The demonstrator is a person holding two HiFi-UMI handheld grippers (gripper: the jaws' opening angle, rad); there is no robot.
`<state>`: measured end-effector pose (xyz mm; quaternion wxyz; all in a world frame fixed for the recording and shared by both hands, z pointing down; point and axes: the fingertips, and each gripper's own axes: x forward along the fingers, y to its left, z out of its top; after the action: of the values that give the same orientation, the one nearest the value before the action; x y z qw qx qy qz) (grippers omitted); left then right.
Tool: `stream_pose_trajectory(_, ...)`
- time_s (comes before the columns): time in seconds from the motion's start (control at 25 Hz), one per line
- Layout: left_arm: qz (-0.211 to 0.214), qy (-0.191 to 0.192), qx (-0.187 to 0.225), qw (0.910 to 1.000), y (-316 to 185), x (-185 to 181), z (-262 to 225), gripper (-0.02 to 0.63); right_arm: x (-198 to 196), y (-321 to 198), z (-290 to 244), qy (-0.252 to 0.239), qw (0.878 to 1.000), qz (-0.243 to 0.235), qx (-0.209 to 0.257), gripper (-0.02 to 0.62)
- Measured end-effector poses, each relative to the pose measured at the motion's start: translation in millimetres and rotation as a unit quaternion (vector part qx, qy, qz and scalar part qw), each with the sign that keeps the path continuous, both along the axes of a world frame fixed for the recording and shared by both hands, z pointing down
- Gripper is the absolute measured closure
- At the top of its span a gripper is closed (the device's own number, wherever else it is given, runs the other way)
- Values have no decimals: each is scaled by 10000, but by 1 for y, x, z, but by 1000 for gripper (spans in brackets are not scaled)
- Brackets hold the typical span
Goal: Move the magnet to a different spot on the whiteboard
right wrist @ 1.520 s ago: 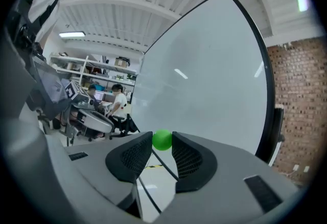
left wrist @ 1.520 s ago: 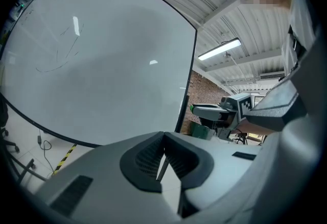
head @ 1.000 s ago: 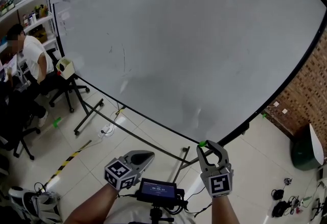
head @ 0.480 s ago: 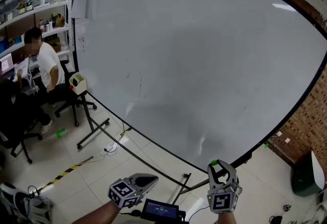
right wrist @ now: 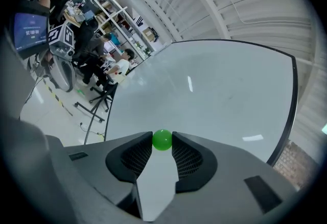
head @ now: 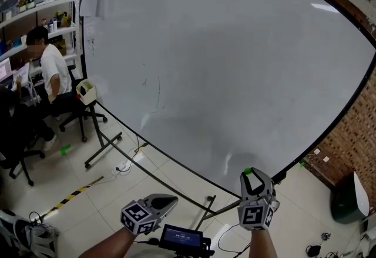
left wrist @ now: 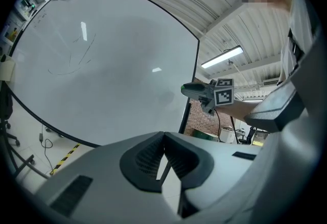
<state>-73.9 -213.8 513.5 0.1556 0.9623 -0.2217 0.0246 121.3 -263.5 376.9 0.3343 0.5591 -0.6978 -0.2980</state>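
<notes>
Whiteboard (head: 223,63) fills most of the head view, bare apart from a few faint pen strokes, and no magnet sits on it. Down by its lower edge the right gripper (head: 255,176) points up at the board with the magnet (head: 248,171), a small glossy green ball, at its tip. The left gripper (head: 164,200) hangs lower left, away from the board.

Left gripper view: its fingers are clenched together on nothing.

Right gripper view: the fingers pinch the green ball at their very tips, clear of the board. By that, the pick-off looks done — what remains is to carry the magnet to a new spot, set it on and let go.
</notes>
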Motion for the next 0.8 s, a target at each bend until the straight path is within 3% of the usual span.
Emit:
stream_pose_trajectory(0.52, 35, 48, -116, 9999, -4, 5, 4, 575, 23, -30, -1, 219, 9979, 595, -124, 442)
stream_pose_trajectory(0.8, -46, 44, -169, 9998, -7, -3, 9, 575, 38, -45, 8, 664, 9946, 770, -220, 442)
